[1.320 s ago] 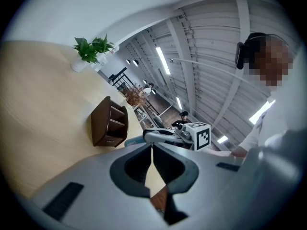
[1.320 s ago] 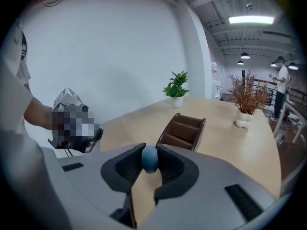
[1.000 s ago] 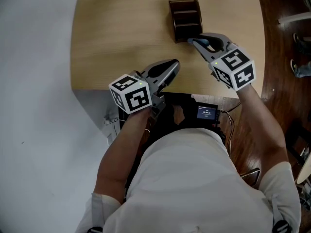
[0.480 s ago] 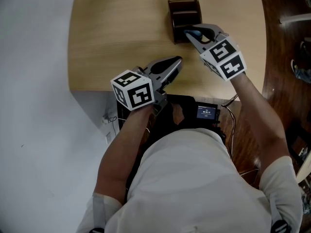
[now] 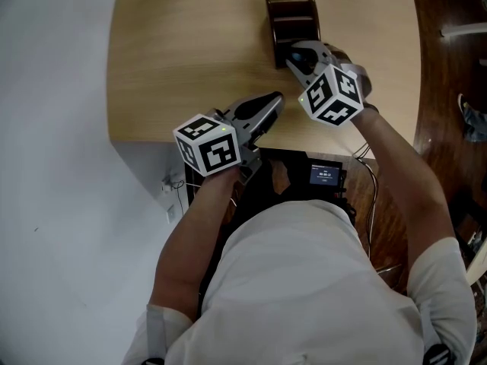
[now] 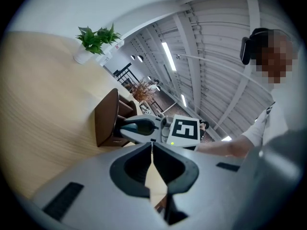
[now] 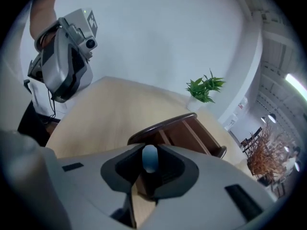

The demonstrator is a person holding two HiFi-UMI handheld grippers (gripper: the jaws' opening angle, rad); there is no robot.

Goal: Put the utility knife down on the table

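Head view: right gripper (image 5: 297, 55) is above the desk (image 5: 183, 59), at the holder (image 5: 291, 15).
Left gripper view: left gripper (image 6: 152, 148) has its jaws together and is empty.
Right gripper view: jaws are clamped on the knife (image 7: 150, 158), which is off the desk. It is probably light, rigid and smooth, so grip the handle.

Legible text: none | left marker cube (image 5: 207, 144), right marker cube (image 5: 330, 95): black-white squares only | small screen (image 5: 326, 175), 6 o'clock: unreadable
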